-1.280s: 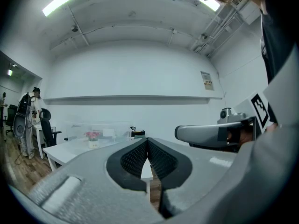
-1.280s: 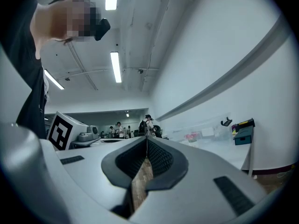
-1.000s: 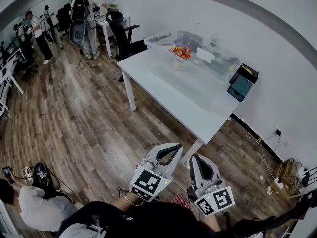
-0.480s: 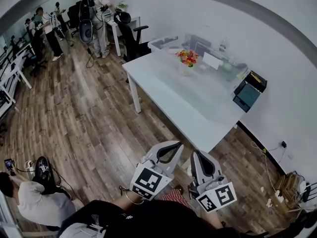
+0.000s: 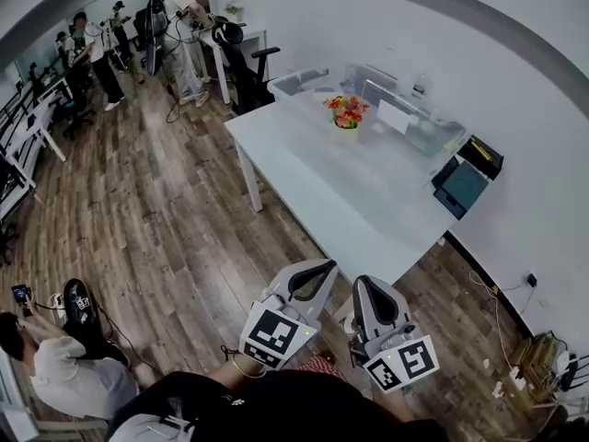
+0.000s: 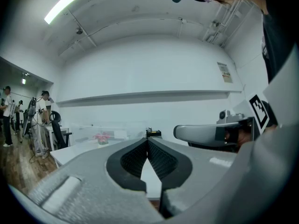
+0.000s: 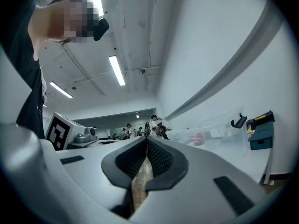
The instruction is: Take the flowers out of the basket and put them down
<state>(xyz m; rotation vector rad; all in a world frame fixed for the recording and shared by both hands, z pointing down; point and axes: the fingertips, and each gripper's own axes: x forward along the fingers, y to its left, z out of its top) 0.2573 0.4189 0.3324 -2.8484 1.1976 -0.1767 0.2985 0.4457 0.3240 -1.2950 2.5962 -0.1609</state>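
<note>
A small basket (image 5: 346, 128) with red and orange flowers (image 5: 347, 110) stands on the far part of the white table (image 5: 340, 196). The flowers show small and pink-red in the left gripper view (image 6: 103, 137) and faintly in the right gripper view (image 7: 202, 137). Both grippers hover over the floor, short of the table's near corner. My left gripper (image 5: 324, 267) has its jaws shut with nothing between them. My right gripper (image 5: 365, 283) is shut and empty too, beside the left one.
A clear plastic bin (image 5: 386, 109) lies behind the basket, and a dark teal box (image 5: 463, 184) sits at the table's right edge. An office chair (image 5: 241, 67) and several people (image 5: 182, 21) stand at the far left. A person (image 5: 55, 376) sits on the wooden floor at lower left.
Both grippers have moved forward together toward the table, which now lies nearer and lower in the head view. Jaws stay shut.
</note>
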